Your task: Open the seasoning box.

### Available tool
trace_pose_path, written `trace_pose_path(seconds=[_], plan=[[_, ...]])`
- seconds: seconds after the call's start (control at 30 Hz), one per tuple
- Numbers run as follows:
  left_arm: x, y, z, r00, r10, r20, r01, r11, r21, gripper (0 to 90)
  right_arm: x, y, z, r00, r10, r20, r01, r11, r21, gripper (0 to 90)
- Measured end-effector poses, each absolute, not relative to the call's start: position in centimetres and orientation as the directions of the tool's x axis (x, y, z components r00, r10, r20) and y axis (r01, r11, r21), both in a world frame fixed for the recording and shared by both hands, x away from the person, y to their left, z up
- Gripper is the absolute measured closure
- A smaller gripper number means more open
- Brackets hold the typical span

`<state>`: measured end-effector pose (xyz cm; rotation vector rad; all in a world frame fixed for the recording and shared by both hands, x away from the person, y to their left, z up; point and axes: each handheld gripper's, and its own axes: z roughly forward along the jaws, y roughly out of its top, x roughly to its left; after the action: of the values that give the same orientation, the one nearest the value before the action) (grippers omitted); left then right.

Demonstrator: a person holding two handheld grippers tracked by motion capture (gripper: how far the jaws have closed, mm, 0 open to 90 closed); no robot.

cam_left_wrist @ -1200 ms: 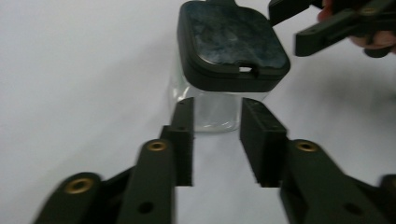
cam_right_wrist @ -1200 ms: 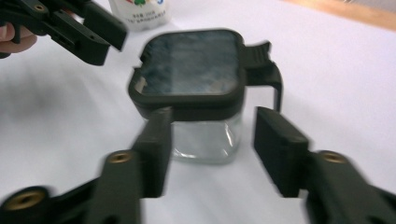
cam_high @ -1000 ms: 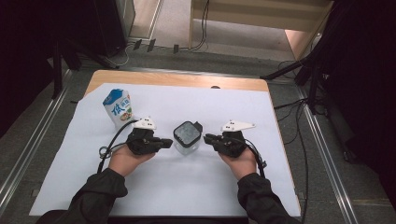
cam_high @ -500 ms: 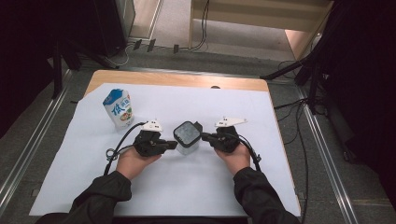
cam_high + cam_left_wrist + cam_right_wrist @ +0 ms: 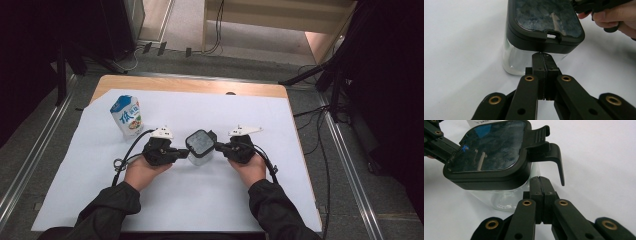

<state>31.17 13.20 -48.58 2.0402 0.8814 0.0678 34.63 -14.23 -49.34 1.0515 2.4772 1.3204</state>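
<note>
Our left gripper and right gripper press in on the jar from either side, both with jaws closed flat and empty. The jar stands mid-table, carton well apart.

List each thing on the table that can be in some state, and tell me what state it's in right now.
Clear container: upright on the white sheet, between the two grippers.
Black lid: on the container, closed.
Lid latch: sticking out at one side, tab hanging down.
Milk carton: upright, top closed, apart from the rest.
Left gripper: shut, tips against the container wall under the lid rim.
Right gripper: shut, tips at the container below the latch.
</note>
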Motion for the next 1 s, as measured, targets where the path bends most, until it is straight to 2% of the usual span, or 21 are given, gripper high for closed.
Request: trace_pose_path(seconds=[0.7, 1.0], plan=[[32.6, 14.8, -48.4, 0.723, 0.636, -0.272, 0.583, -0.35, 0.733, 90.0, 33.1, -13.1, -49.2, -0.742, 0.64, 0.201, 0.529, 0.374, 0.762, 90.0], [33.7, 15.1, -48.3, 0.745, 0.61, -0.271, 0.572, -0.375, 0.729, 90.0, 32.7, -12.9, -49.2, -0.748, 0.633, 0.198, 0.527, 0.387, 0.757, 90.0]])
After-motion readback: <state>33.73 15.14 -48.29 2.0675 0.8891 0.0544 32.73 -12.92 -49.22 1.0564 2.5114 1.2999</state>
